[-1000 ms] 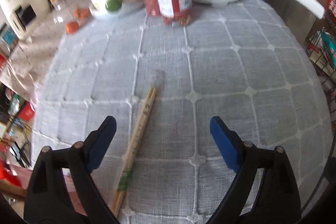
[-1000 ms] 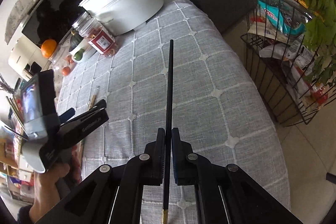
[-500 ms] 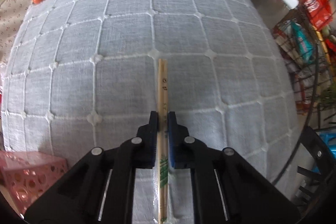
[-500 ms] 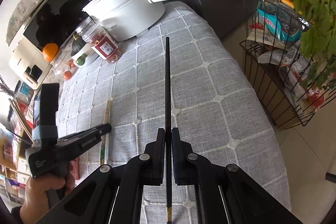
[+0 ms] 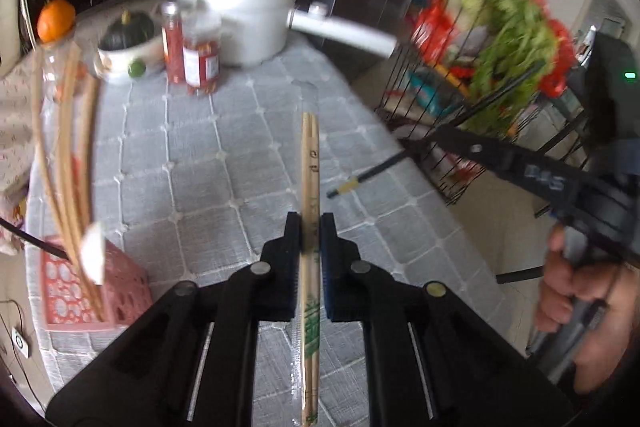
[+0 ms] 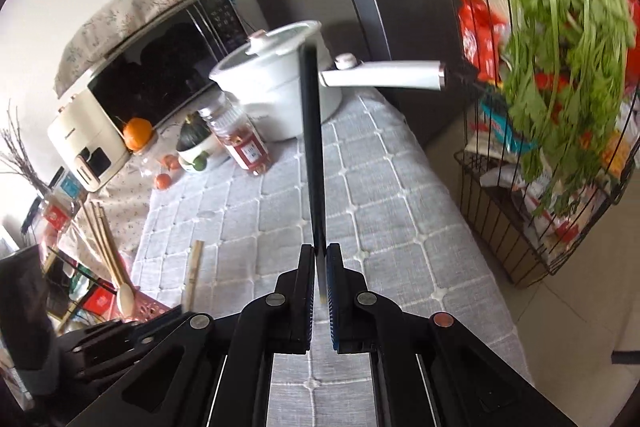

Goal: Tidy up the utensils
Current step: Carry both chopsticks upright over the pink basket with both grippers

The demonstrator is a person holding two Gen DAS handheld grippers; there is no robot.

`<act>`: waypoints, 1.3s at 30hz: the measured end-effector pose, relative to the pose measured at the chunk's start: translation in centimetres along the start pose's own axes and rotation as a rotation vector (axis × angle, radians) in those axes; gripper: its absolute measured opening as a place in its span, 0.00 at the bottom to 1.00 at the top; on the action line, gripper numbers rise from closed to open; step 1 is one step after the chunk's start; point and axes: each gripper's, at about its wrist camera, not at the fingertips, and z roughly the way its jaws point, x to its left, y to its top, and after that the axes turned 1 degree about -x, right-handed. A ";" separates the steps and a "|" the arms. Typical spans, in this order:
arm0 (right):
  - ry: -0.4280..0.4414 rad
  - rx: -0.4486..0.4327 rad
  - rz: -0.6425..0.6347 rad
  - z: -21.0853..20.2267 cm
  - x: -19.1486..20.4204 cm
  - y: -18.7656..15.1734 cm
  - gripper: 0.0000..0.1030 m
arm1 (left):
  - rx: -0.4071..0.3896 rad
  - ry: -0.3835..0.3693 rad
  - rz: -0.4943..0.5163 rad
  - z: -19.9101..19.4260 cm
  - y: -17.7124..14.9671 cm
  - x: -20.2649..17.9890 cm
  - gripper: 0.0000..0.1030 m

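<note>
My left gripper [image 5: 310, 227] is shut on a pair of wooden chopsticks [image 5: 310, 171] in a clear wrapper and holds them above the grey tablecloth [image 5: 224, 183]. My right gripper [image 6: 320, 259] is shut on a black chopstick [image 6: 314, 155] that points up and away; it also shows in the left wrist view [image 5: 440, 135], at the right. A pink perforated basket [image 5: 80, 291] at the table's left edge holds several wooden utensils [image 5: 72, 163] and a spoon. The basket also shows low at the left in the right wrist view [image 6: 140, 307].
A white pot [image 5: 244, 15] with a long handle stands at the table's far end, beside two jars [image 5: 200, 55], a bowl [image 5: 124, 55] and an orange [image 5: 56, 19]. A wire rack [image 6: 540, 195] with greens and packets stands to the right of the table.
My left gripper closed on the wooden chopsticks and has lifted them off the cloth. My right gripper has tilted upward with the black chopstick still in it.
</note>
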 end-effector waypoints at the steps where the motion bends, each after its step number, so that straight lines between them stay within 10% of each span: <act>1: 0.004 -0.012 -0.007 -0.3 0.3 0.1 0.06 | -0.034 -0.007 0.005 -0.7 0.3 0.0 0.10; 12: 0.076 -0.102 -0.100 -4.3 4.5 1.6 0.05 | -0.444 0.078 -0.018 -9.0 1.3 6.0 0.10; 21: 0.192 -0.131 -0.146 -6.6 8.1 1.5 0.05 | -0.652 0.254 -0.041 -8.5 0.4 10.1 0.10; 30: 0.290 -0.135 -0.177 -6.6 12.2 1.5 0.05 | -0.657 0.413 0.022 -3.8 -1.0 12.5 0.10; 39: 0.368 -0.113 -0.206 -6.0 15.6 0.9 0.05 | -0.524 0.356 -0.109 -3.2 -2.3 14.9 0.16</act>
